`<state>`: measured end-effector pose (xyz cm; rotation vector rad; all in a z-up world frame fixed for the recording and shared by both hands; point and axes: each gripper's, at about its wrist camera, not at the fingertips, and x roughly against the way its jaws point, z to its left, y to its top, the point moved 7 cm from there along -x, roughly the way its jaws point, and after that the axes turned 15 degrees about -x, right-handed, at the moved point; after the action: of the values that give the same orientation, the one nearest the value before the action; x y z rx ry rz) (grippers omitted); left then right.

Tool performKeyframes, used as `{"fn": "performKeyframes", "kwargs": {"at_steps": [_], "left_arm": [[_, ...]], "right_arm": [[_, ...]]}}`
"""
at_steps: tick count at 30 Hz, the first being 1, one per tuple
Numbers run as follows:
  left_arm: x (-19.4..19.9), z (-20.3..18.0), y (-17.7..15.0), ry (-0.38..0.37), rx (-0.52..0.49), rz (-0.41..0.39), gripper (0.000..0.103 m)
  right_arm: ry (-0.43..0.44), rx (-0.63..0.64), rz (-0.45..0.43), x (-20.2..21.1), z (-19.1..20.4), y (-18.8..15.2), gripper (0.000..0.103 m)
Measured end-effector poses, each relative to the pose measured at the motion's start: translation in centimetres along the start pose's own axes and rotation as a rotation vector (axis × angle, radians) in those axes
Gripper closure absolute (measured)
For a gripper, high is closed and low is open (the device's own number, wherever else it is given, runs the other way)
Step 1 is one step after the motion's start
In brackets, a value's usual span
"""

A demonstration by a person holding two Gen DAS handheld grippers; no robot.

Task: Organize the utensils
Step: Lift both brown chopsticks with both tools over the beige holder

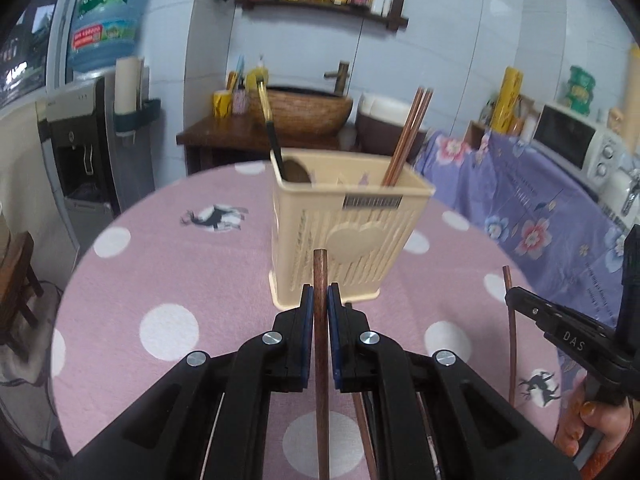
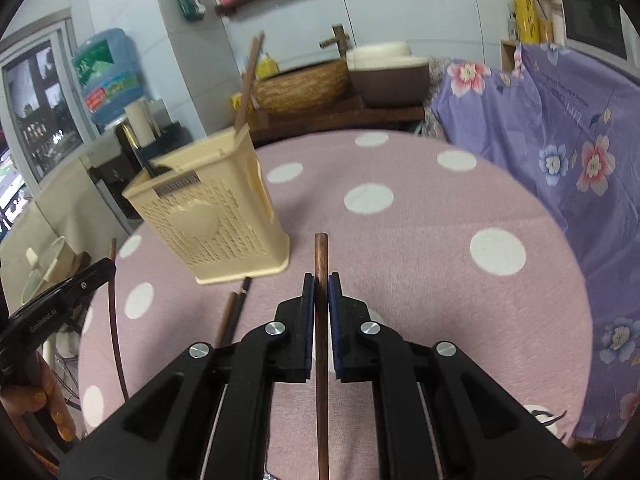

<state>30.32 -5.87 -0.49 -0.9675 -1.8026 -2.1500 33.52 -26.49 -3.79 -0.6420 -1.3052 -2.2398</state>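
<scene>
Left gripper [image 1: 321, 296] jaws clenched on dark wooden chopstick [image 1: 320, 276], long axis 12–6; cream slotted plastic utensil holder [image 1: 344, 228] dead ahead at 12, nearer this arm; right gripper [image 2: 321, 286] likewise grips brown wooden chopstick [image 2: 321, 260], holder at 10 on pink dotted surface [image 2: 420, 260]

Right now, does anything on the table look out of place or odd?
Yes: two loose chopsticks lie flat on the tablecloth beside the utensil holder, not inside it. Each hand-held gripper, left and right, clamps one chopstick.

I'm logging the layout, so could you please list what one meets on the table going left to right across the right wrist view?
Left gripper holding a chopstick → cream utensil basket → loose chopsticks → right gripper gripping a second chopstick.
</scene>
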Motion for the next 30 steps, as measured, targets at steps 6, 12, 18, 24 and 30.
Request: {"fn": "performKeyframes", "kwargs": {"at_steps": [6, 12, 18, 24, 30], "left_arm": [[4.2, 1.3, 2.6, 0.022, -0.017, -0.098, 0.095], [5.4, 2.1, 3.5, 0.037, -0.001, -0.126, 0.095], [5.6, 2.1, 3.4, 0.044, -0.003, -0.127, 0.095], [6.2, 2.4, 3.6, 0.051, -0.006, -0.141, 0.095], [7.8, 2.8, 7.1, 0.058, -0.018, -0.179, 0.095]], "right_arm": [[0.063, 0.029, -0.109, 6.0, 1.1, 3.4, 0.095], [0.078, 0.039, -0.135, 8.0, 1.9, 4.6, 0.095], [0.065, 0.068, -0.139, 8.0, 2.6, 4.6, 0.095], [0.072, 0.074, -0.142, 8.6, 2.8, 4.7, 0.095], [0.106, 0.104, -0.164, 9.8, 5.2, 7.1, 0.095]]}}
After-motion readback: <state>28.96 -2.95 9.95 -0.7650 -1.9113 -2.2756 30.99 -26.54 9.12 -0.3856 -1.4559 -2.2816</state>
